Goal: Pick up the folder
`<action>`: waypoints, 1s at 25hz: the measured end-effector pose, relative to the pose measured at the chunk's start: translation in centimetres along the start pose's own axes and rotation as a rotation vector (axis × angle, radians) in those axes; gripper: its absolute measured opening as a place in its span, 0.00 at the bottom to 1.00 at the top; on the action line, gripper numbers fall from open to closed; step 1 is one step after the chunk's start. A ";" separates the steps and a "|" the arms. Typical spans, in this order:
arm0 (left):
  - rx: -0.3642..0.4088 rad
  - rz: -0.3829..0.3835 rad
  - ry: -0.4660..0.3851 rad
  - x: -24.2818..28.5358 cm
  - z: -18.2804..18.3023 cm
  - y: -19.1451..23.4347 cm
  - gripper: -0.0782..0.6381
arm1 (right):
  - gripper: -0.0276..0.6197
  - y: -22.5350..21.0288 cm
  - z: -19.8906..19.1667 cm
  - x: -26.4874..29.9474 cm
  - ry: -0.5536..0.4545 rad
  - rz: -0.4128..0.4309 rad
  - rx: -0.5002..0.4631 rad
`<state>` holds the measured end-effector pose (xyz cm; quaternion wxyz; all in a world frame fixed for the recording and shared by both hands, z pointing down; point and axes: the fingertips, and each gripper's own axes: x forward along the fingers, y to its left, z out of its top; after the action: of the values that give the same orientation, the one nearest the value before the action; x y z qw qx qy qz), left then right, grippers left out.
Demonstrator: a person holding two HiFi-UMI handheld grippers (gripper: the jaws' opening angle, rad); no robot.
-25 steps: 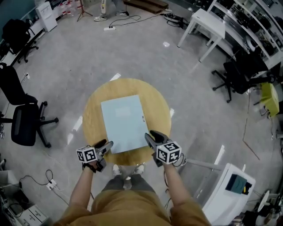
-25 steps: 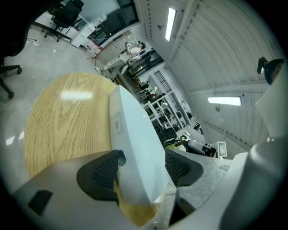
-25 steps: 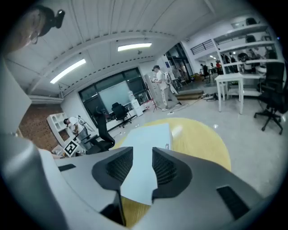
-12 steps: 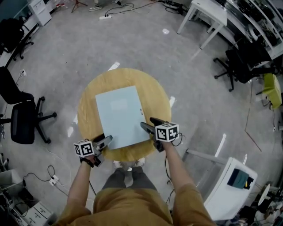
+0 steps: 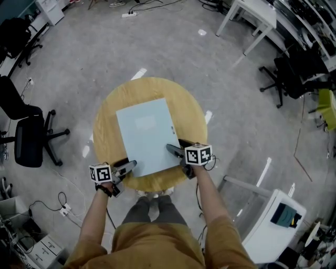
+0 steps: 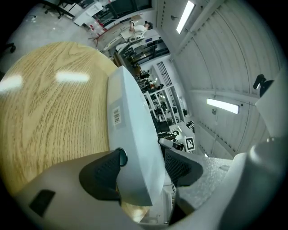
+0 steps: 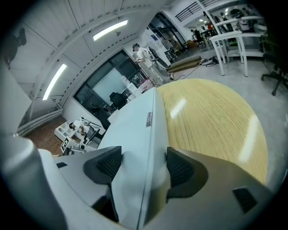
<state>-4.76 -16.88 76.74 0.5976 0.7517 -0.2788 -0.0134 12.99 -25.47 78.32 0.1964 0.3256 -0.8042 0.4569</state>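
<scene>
A pale blue folder point(image 5: 147, 134) lies flat on the round wooden table point(image 5: 107, 113). My left gripper point(image 5: 128, 166) is at the folder's near left corner. In the left gripper view the folder point(image 6: 132, 130) stands between the jaws of the left gripper point(image 6: 143, 168); one pad rests on its spine and the other stands off it. My right gripper point(image 5: 176, 146) straddles the near right corner. In the right gripper view the folder point(image 7: 135, 121) runs between the jaws of the right gripper point(image 7: 144, 164), which are opening.
Black office chairs point(image 5: 29, 142) stand left of the table, and another chair point(image 5: 294, 73) is at the right. A white table point(image 5: 252, 16) is at the back right. A white unit point(image 5: 273, 220) sits near my right side. Cables lie on the floor.
My right gripper has come down and forward onto the folder's near right corner, and its jaws have widened. The left gripper has edged in slightly at the near left corner.
</scene>
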 end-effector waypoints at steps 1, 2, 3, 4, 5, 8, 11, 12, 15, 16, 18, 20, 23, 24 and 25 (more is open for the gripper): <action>0.006 0.014 0.000 0.0 -0.1 0.1 0.54 | 0.49 0.0 0.0 0.1 0.001 -0.001 0.000; 0.016 0.035 0.001 0.0 -0.1 0.2 0.54 | 0.49 0.1 -0.1 0.2 0.000 -0.005 -0.006; 0.027 0.060 0.004 0.1 -0.2 0.4 0.54 | 0.49 0.1 -0.2 0.2 -0.002 -0.008 -0.013; 0.043 0.089 0.009 0.2 -0.3 0.7 0.54 | 0.49 0.0 -0.3 0.3 -0.008 -0.008 -0.017; 0.062 0.122 0.017 0.2 -0.4 1.0 0.54 | 0.49 -0.3 -0.5 0.3 -0.015 -0.005 -0.017; 0.113 0.219 0.020 -0.2 -0.3 2.2 0.55 | 0.52 -0.7 -0.8 0.7 -0.031 0.023 -0.001; 0.085 0.221 -0.021 -0.1 0.0 3.1 0.61 | 0.52 -1.2 -0.9 1.3 -0.013 0.052 -0.012; 0.080 0.213 -0.036 0.1 0.3 3.2 0.63 | 0.53 -1.4 -0.9 1.3 -0.009 0.066 -0.007; 0.088 0.188 -0.081 0.8 1.8 2.9 0.65 | 0.54 -1.3 -1.0 1.6 -0.004 0.114 0.042; 0.097 0.184 -0.094 1.1 2.3 2.7 0.65 | 0.54 -1.0 -1.0 1.8 -0.005 0.125 0.056; 0.122 0.195 -0.118 1.7 3.1 2.6 0.67 | 0.54 -0.3 -0.9 2.3 -0.037 0.136 0.075; 0.142 0.215 -0.140 1.9 3.7 2.8 0.68 | 0.54 -0.2 -0.8 2.4 -0.083 0.124 0.083; 0.188 0.247 -0.150 1.8 4.0 2.9 0.68 | 0.54 0.0 -1.0 2.4 -0.103 0.089 0.064; 0.211 0.266 -0.152 1.8 3.9 2.9 0.68 | 0.54 0.0 -1.1 2.4 -0.109 0.082 0.062; 0.230 0.286 -0.157 1.8 3.8 3.0 0.68 | 0.54 0.1 -1.1 2.4 -0.119 0.075 0.061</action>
<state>-5.77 -21.48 78.89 0.4801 0.7642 -0.4283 0.0450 11.23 -25.29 80.34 0.1210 0.3278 -0.8117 0.4680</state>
